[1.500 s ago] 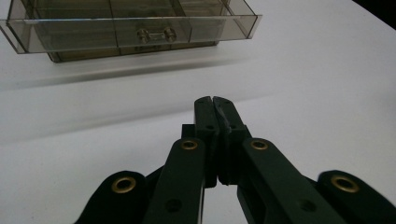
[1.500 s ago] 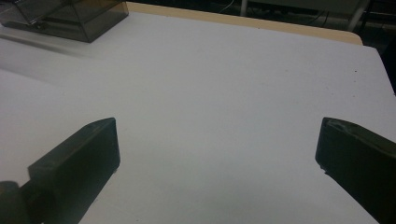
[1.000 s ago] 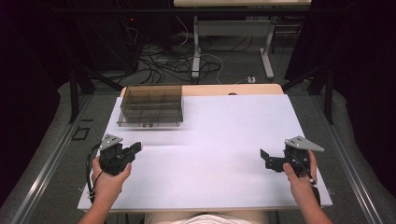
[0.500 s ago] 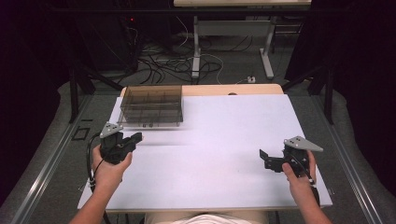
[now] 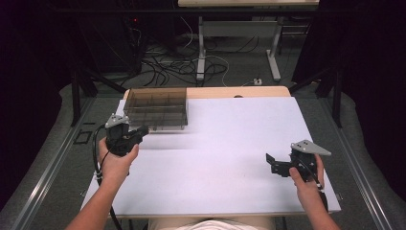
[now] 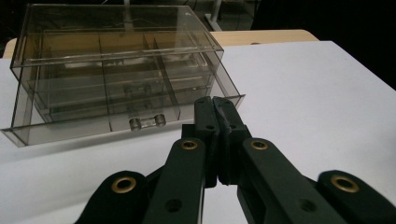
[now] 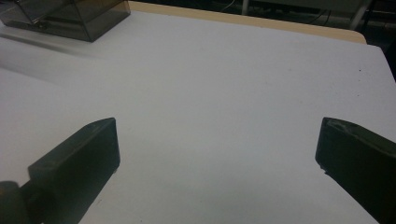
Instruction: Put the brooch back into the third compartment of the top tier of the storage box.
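- High view: a smoky clear drawer box [image 5: 155, 108] stands at the far left of the white tabletop [image 5: 230, 143], its long axis running left to right. The left tongs [image 5: 139, 132] sit just near of the box's near-left corner, tips aimed far and rightward at its front; whether they touch it cannot be told here. The right tongs [image 5: 271, 164] hover over the near right of the tabletop, well apart from the box and pointing left. The left hand [image 5: 115, 160] is plainly the nearer one.
- Left gripper view: the left tongs [image 6: 215, 105] are pressed together, pinching nothing. The box [image 6: 116, 74] lies straight ahead and slightly left, its front face square to the camera. The bottom drawer's small clear handle [image 6: 147, 122] lies just left of the tips, near but apart. Any pull on that drawer would likely turn on this small leftward offset.
- Right gripper view: the right tongs [image 7: 217, 154] are spread wide over bare tabletop [image 7: 224, 84], holding nothing. A corner of the box [image 7: 70, 16] shows at the far left, well apart.
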`<state>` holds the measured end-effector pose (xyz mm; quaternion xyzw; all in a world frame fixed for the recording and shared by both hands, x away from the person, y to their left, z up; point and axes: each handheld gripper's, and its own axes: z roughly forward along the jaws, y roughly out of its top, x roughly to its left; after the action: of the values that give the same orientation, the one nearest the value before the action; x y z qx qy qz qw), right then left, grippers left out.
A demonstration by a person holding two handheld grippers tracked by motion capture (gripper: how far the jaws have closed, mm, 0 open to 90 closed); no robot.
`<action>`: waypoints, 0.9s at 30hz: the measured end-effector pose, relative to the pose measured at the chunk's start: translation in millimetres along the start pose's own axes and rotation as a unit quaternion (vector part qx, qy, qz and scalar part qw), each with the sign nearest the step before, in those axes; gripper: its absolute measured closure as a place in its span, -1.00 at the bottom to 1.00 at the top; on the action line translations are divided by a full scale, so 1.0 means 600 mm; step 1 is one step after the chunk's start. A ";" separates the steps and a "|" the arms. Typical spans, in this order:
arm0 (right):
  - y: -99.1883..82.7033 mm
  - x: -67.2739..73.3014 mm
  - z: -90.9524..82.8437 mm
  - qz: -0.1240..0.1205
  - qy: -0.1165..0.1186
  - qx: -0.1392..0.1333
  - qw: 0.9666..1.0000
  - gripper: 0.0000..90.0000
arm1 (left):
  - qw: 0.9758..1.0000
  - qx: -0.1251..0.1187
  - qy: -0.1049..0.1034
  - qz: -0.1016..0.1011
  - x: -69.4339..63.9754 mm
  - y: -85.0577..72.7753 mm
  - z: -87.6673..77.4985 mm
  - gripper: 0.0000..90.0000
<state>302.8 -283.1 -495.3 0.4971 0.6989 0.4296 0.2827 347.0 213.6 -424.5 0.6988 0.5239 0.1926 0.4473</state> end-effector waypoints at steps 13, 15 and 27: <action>-0.001 -0.002 0.000 0.000 0.001 0.001 1.000 -1.00 | 1.000 0.000 -0.002 -0.006 -0.011 0.027 0.033 1.00; -0.001 -0.002 0.000 -0.001 0.001 0.001 1.000 -1.00 | 1.000 -0.002 -0.003 -0.008 -0.013 0.032 0.038 1.00; -0.001 -0.002 0.001 -0.002 0.000 0.002 1.000 -1.00 | 1.000 -0.001 0.002 -0.011 -0.020 0.053 0.065 1.00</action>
<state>303.5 -284.3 -496.2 0.4964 0.7008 0.4274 0.2825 389.4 184.7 -416.4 0.6927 0.5319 0.1893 0.4489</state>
